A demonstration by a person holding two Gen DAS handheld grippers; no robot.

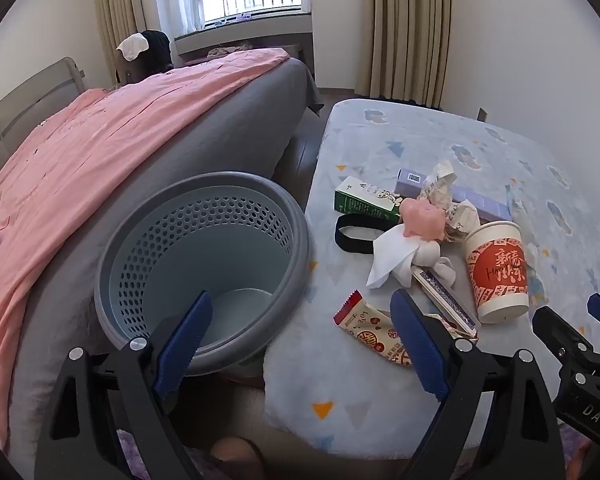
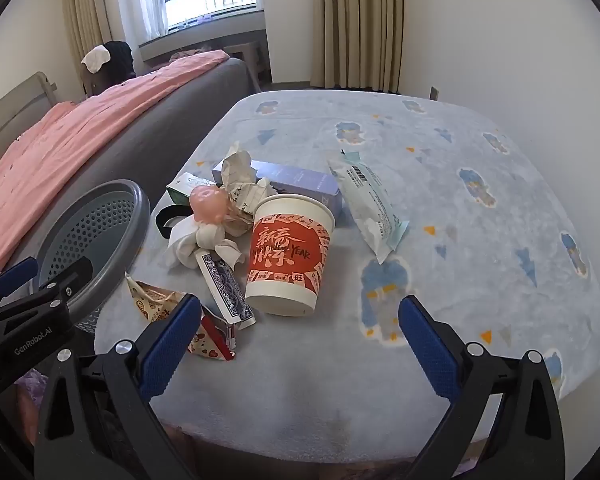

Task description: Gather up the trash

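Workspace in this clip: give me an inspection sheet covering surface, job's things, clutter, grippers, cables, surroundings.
Surface: table under a pale blue patterned cloth.
Job's things: grey perforated bin beside the table's left edge, looks empty; red-and-white paper cup upright; snack wrapper; crumpled paper; white tissue; sealed white packet.
Clutter: purple box, green carton, card pack, black band, pink item, heaped together.
Grippers: left gripper open, holding nothing; right gripper open, holding nothing.
Cables: nothing seen.
Surroundings: bed with pink cover, curtains, window.
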